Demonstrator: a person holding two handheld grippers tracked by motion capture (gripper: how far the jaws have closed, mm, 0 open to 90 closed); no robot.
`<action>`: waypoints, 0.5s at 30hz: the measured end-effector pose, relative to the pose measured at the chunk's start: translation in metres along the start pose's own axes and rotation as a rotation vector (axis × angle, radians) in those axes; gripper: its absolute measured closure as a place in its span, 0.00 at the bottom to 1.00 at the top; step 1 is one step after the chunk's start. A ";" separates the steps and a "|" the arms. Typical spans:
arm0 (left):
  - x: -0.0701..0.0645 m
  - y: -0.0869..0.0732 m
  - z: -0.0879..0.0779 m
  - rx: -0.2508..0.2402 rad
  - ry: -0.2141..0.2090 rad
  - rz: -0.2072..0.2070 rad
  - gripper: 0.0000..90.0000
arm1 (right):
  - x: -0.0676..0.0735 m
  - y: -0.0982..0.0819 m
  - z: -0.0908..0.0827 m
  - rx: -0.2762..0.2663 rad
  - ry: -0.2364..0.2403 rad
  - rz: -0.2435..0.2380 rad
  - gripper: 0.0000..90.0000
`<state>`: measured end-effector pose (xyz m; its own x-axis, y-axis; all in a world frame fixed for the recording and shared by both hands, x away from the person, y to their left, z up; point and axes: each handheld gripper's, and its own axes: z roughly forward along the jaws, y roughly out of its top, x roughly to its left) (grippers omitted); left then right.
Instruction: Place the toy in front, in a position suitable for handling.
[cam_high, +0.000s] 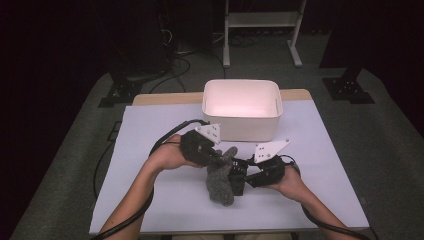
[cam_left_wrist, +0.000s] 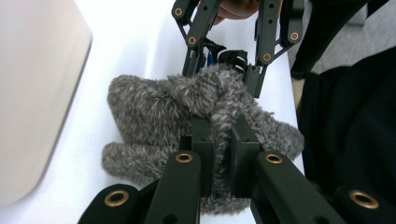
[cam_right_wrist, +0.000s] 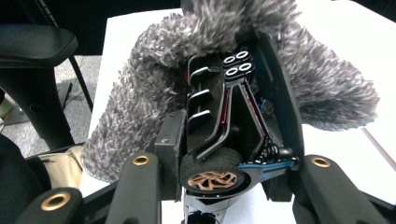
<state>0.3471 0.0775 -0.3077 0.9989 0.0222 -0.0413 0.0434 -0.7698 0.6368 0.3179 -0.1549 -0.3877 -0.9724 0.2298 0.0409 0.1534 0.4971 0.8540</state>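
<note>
Grey fuzzy sock (cam_high: 220, 177) just below the middle of the high view, lying on the white-covered bench (cam_high: 150, 200), draped partly over a black toy car (cam_high: 239, 176) with copper-coloured wheel hubs. Left hand-held gripper (cam_high: 220, 158) reaching in from the left of centre, clenched on a fold of the sock; in the left gripper view, jaws at the bottom middle pinched close together with the grey pile (cam_left_wrist: 205, 107) squeezed between them. Right hand-held gripper (cam_high: 240, 180) coming in from the lower right, grasping the toy car; in the right gripper view, car body (cam_right_wrist: 224, 126) wedged between the two jaws at the centre, wheel at the bottom middle, sock (cam_right_wrist: 140, 102) bunched over its far end across the top of the frame. In the left gripper view too, right hand-held gripper (cam_left_wrist: 222, 77) at the upper middle, jaws on either side of the car end buried in the sock. White rectangular bin (cam_high: 242, 111) just above the centre of the high view, standing on the bench close behind the left hand-held gripper, apart from the sock.
</note>
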 end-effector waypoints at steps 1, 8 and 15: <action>0.000 -0.001 0.000 -0.007 -0.003 -0.001 0.93 | 0.000 0.001 0.000 0.007 0.002 0.000 0.63; 0.000 0.000 0.003 -0.020 -0.014 0.007 0.93 | -0.001 0.011 -0.003 0.096 -0.005 -0.033 0.61; 0.000 -0.001 0.004 -0.026 -0.018 0.010 0.93 | -0.001 0.016 -0.005 0.141 -0.003 -0.050 0.61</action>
<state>0.3473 0.0757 -0.3110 0.9988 0.0031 -0.0489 0.0345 -0.7531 0.6570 0.3202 -0.1511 -0.3718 -0.9789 0.2041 -0.0013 0.1284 0.6205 0.7736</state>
